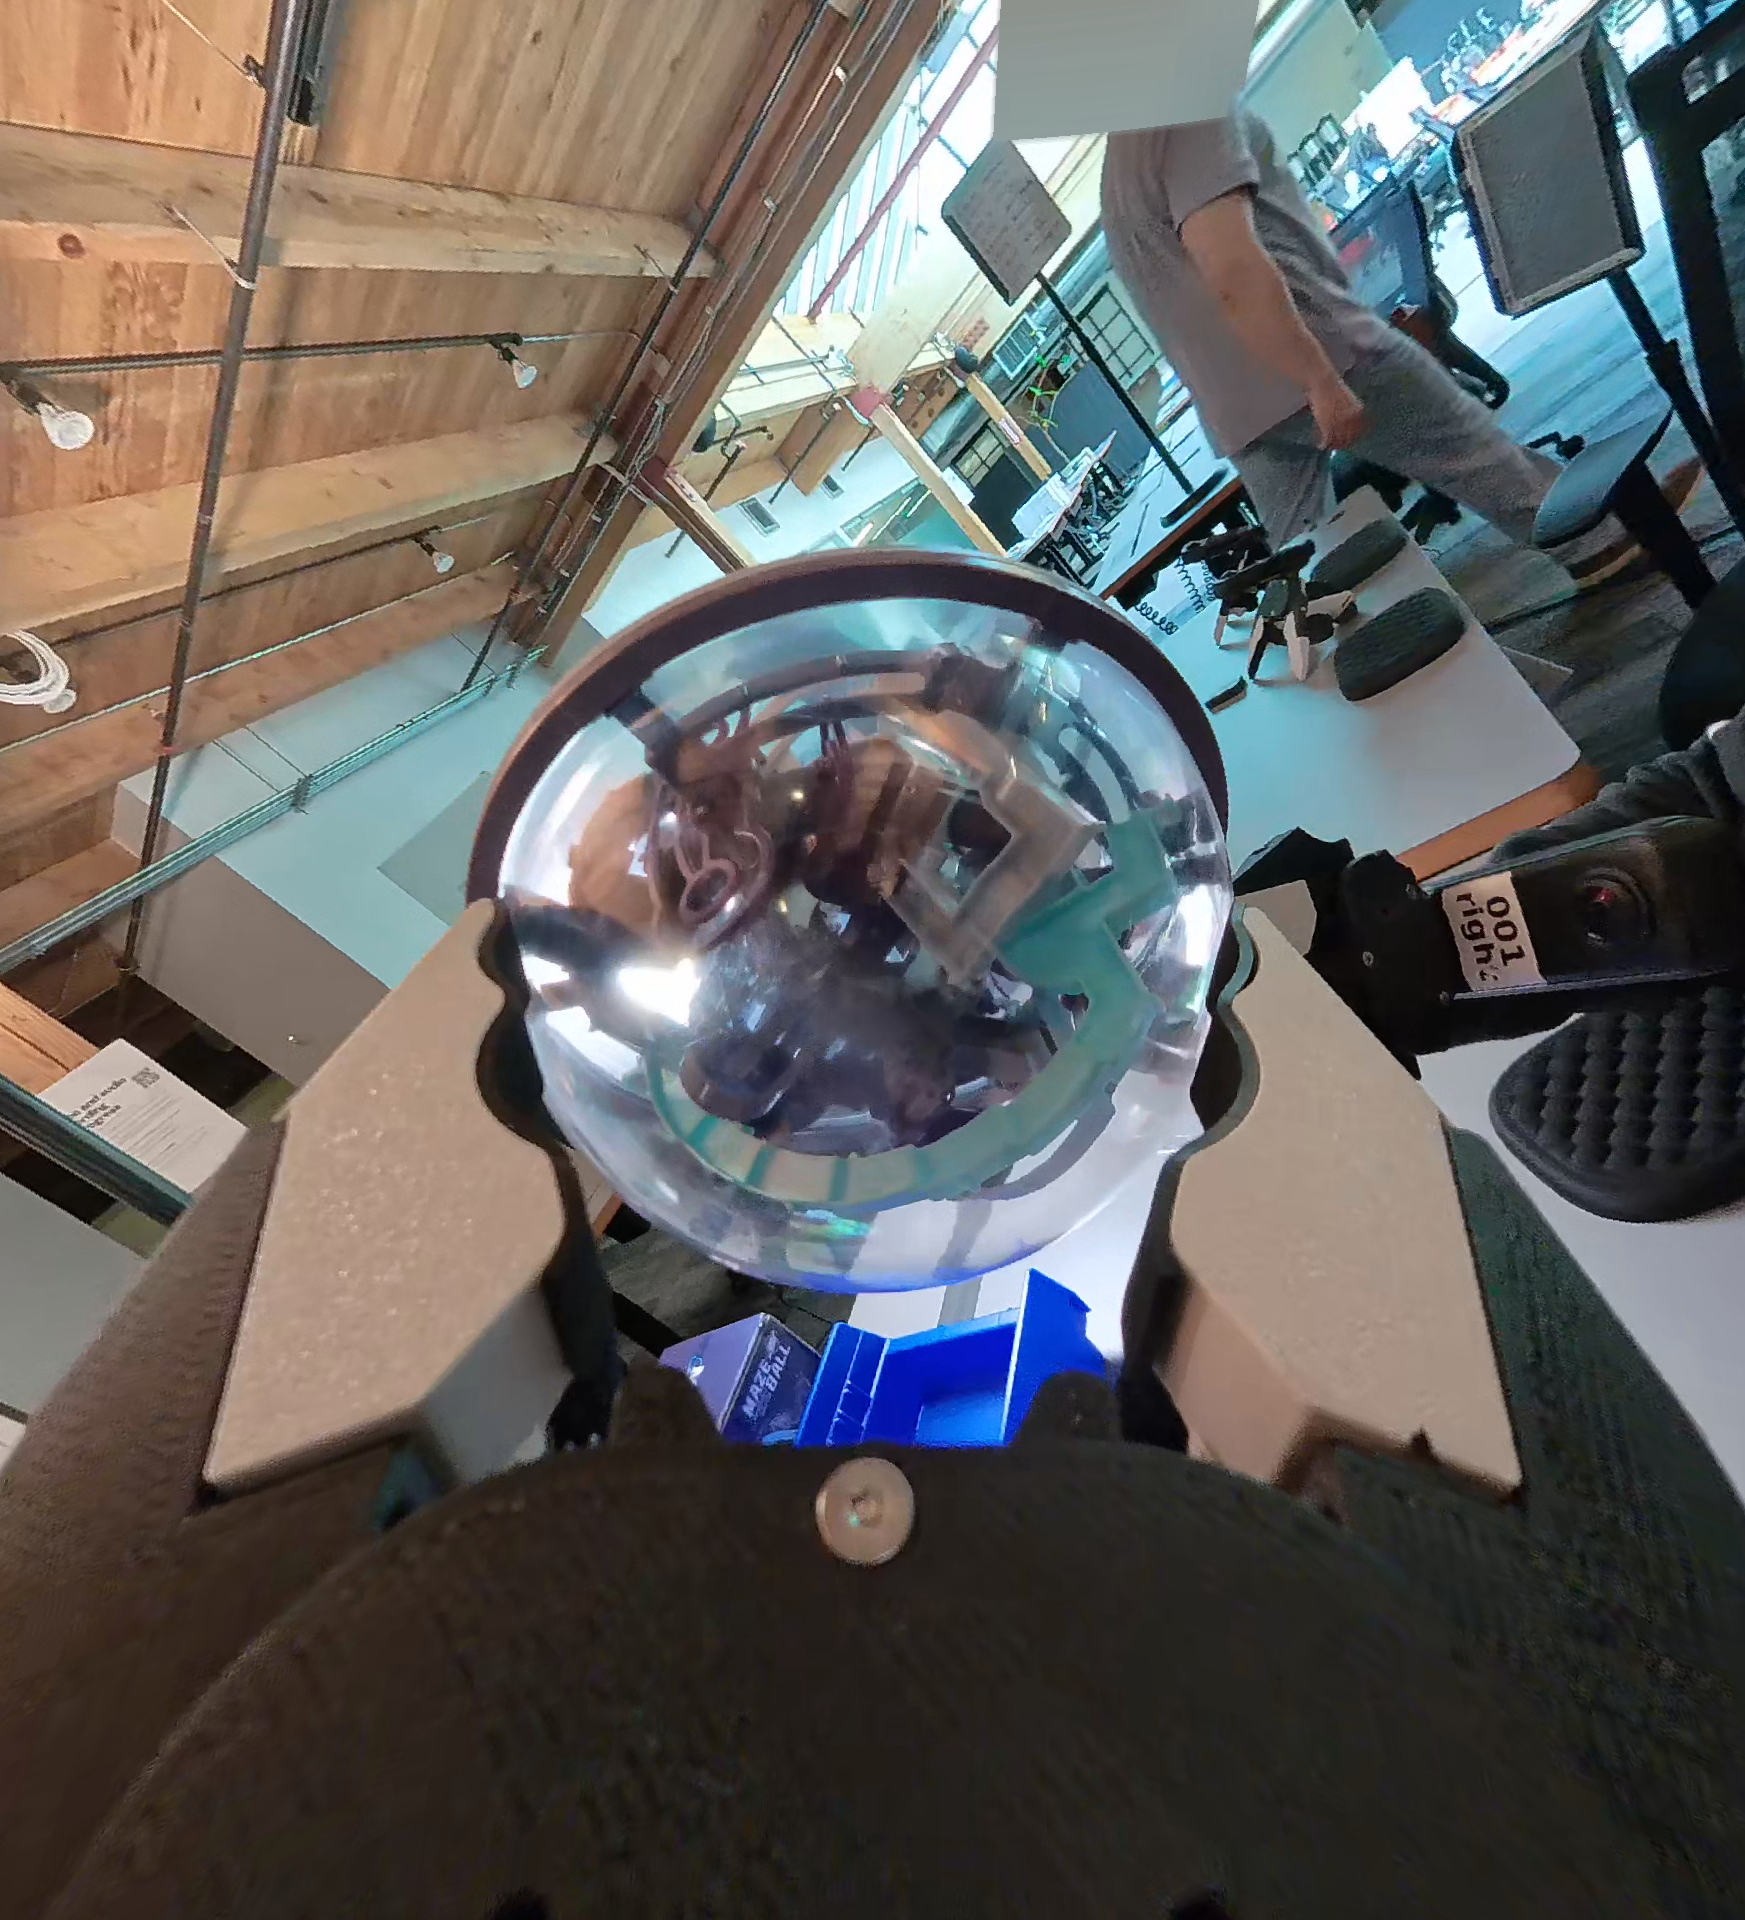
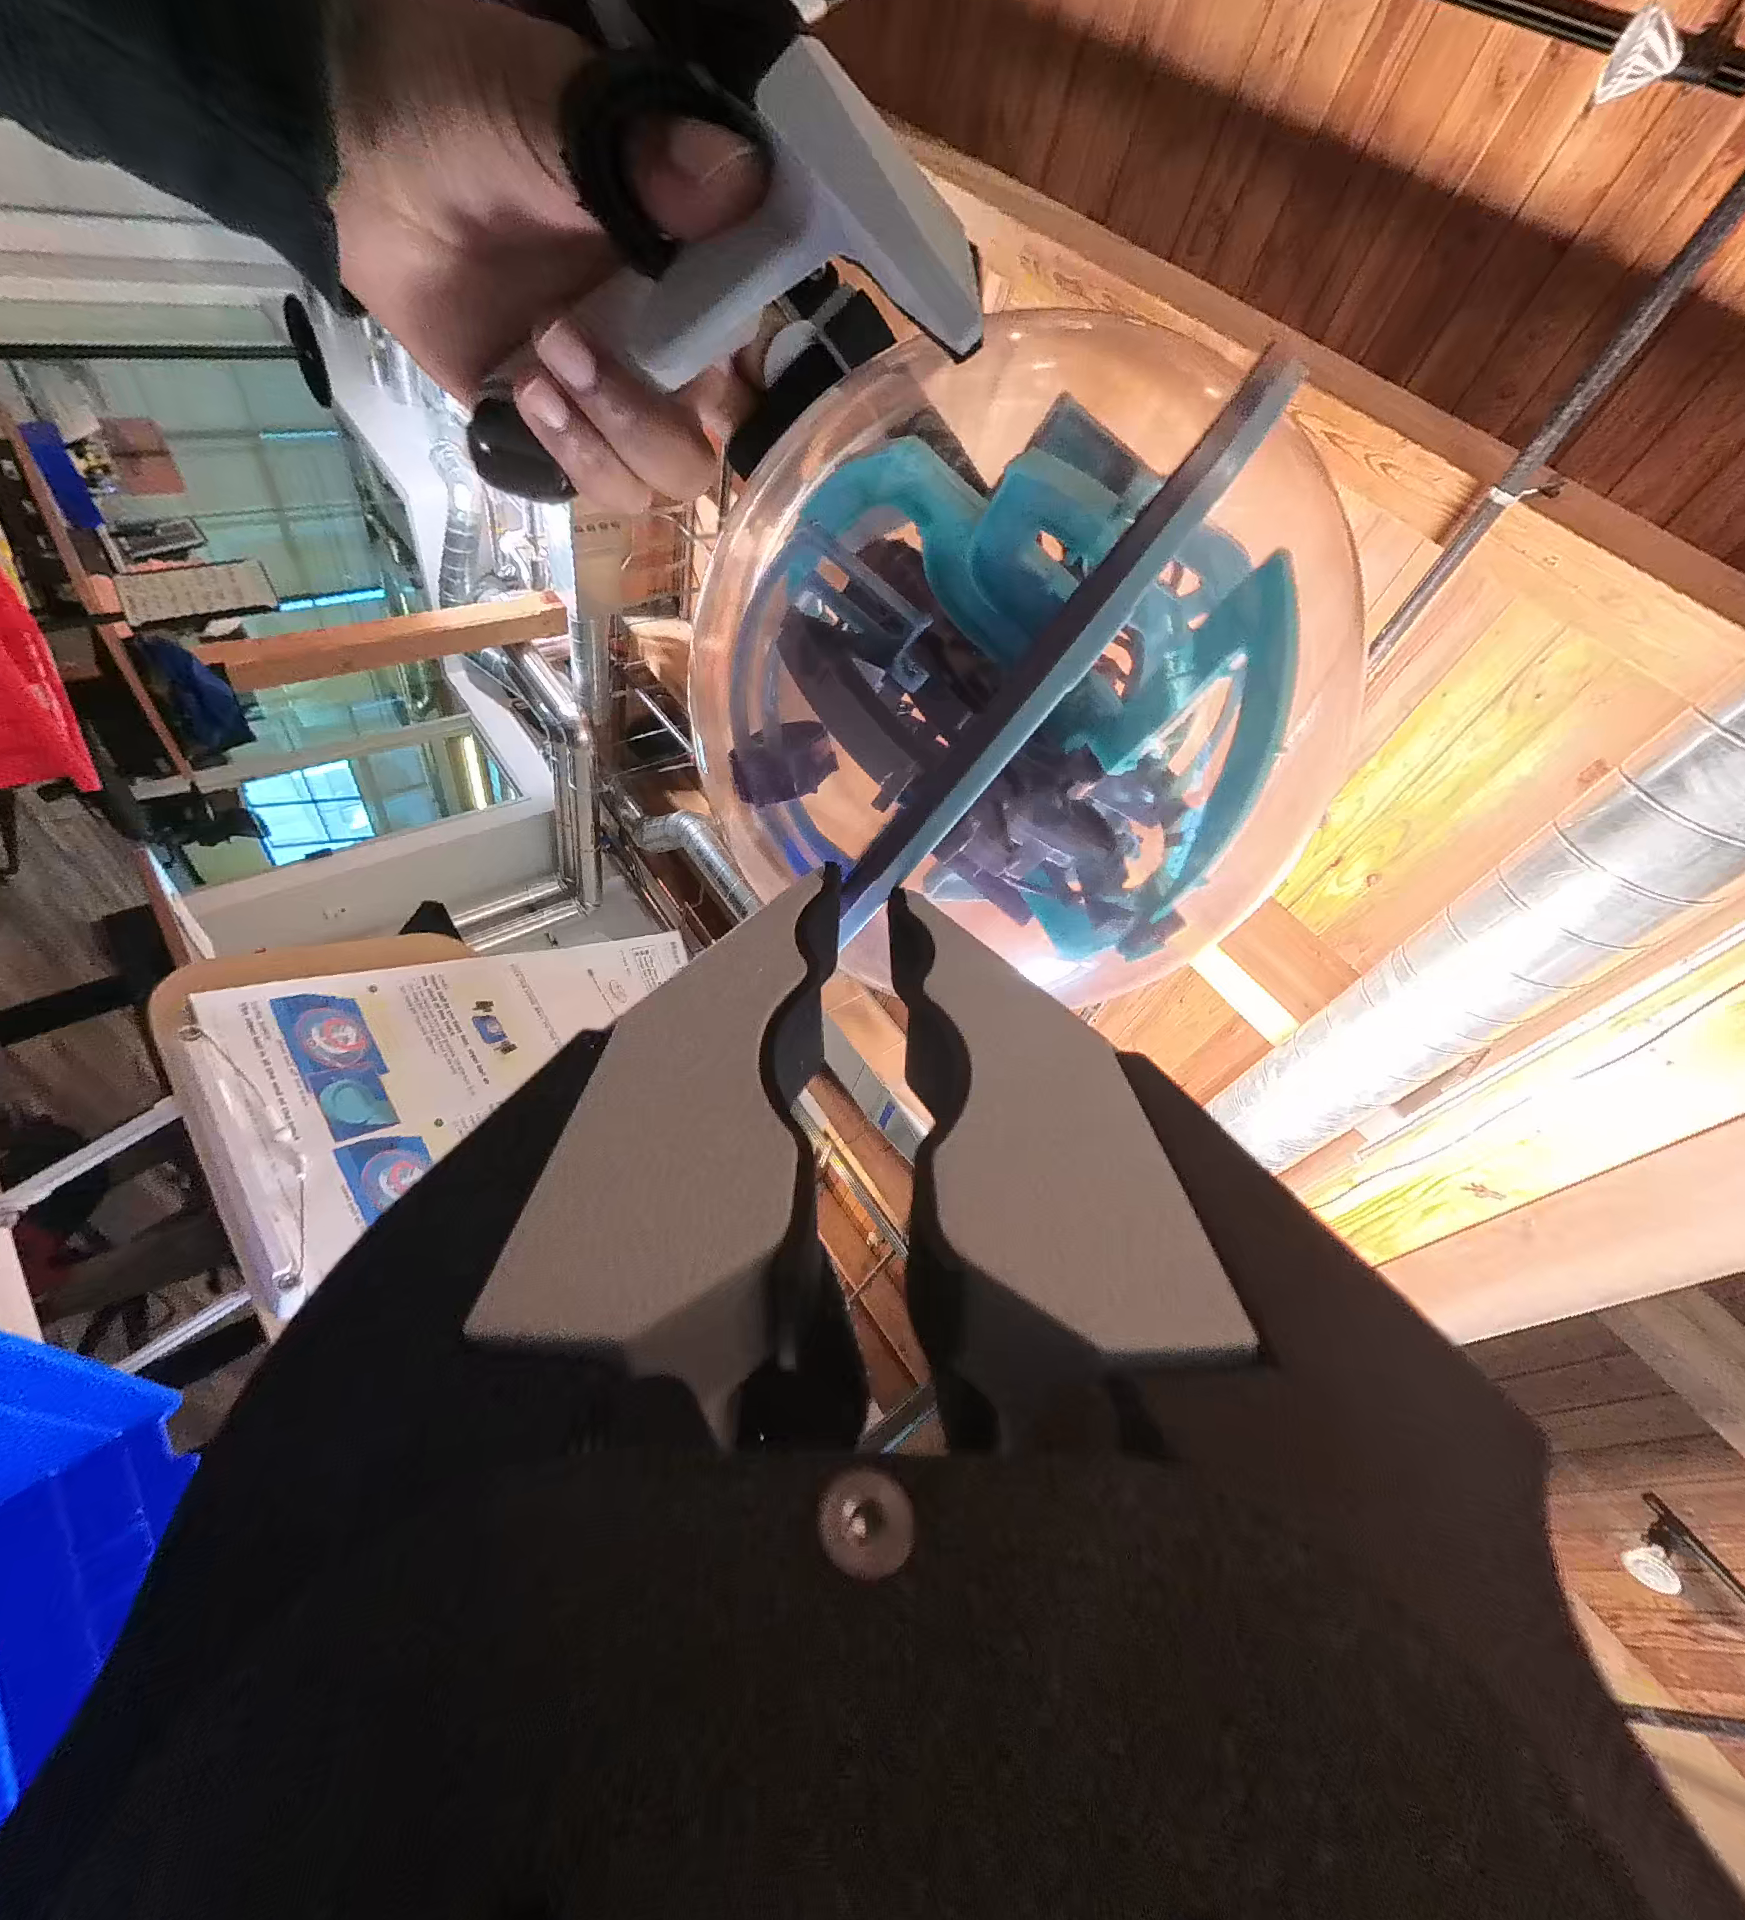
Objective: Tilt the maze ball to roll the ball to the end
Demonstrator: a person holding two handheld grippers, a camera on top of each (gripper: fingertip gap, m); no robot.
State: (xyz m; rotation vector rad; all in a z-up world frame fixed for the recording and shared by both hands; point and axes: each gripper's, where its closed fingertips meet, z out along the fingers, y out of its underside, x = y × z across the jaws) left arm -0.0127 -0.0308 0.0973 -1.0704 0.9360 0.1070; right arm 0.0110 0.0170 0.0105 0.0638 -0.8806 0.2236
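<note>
The left gripper [image 1: 863, 1023] held the clear maze ball [image 1: 852, 935] aloft, its 2 fingers [image 1: 400, 1143] pressed against the sphere's sides. The right gripper [image 2: 860, 902] pinched the ball's dark equatorial rim [image 2: 1076, 634] between nearly closed fingers [image 2: 702, 1101].

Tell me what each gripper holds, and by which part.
The left gripper clasps the maze ball around its clear dome. The right gripper pinches the ball's dark equator rim between its fingertips.
</note>
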